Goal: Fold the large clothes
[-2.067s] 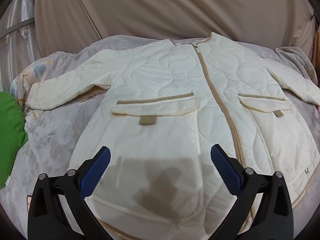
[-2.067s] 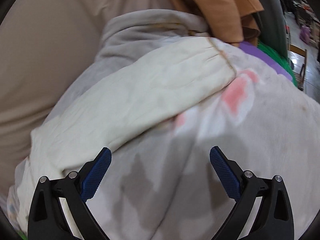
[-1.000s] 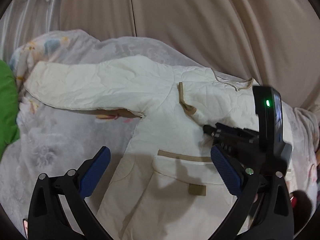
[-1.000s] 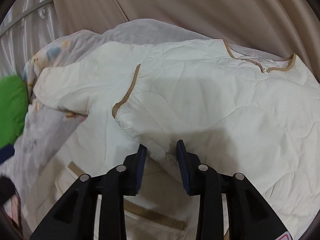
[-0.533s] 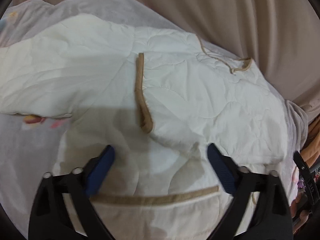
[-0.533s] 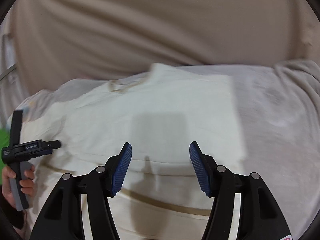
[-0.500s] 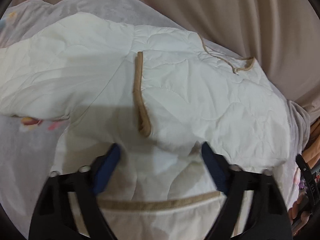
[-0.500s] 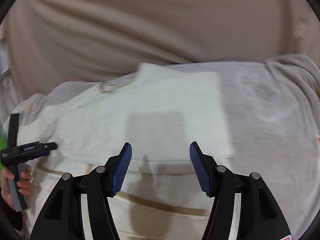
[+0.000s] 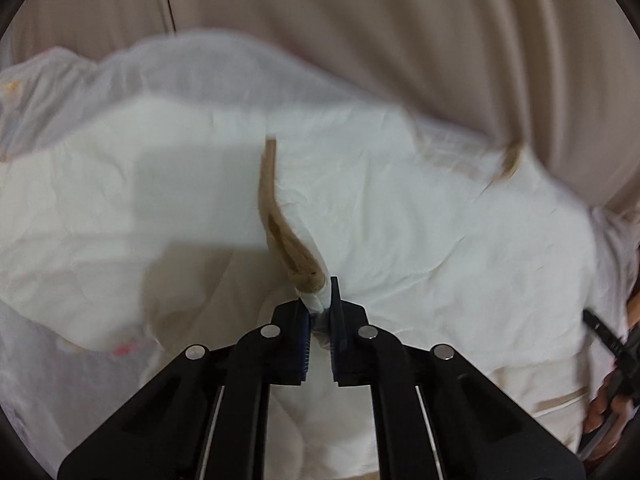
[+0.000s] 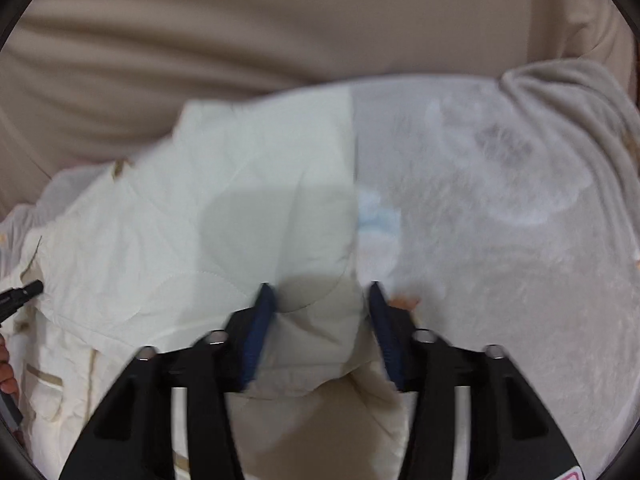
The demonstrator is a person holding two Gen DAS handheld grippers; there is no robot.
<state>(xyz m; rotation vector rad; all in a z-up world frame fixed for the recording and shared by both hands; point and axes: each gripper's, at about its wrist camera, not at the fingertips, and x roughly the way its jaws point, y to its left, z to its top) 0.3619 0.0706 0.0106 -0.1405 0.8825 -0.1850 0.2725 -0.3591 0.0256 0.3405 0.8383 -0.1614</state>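
A cream quilted jacket (image 9: 420,240) with tan trim lies on the bed, its right sleeve folded across the body. My left gripper (image 9: 320,304) is shut on that sleeve's tan-edged cuff (image 9: 308,276), which bunches up between the pads. In the right wrist view the jacket (image 10: 200,220) has a straight folded edge at its right side. My right gripper (image 10: 316,312) straddles that edge low down, and its jaws are closing on a bunched fold of fabric (image 10: 312,352) that fills the gap between the pads.
A pale floral bedspread (image 10: 500,240) covers the bed to the right of the jacket. A beige curtain (image 10: 320,20) hangs close behind. A grey blanket (image 10: 580,92) is heaped at the far right. A person's hand (image 9: 600,412) shows at the left wrist view's right edge.
The left gripper moved in and shut on the sleeve cuff. The right gripper let go of the sleeve, swung to the jacket's right edge and narrowed around a fold there.
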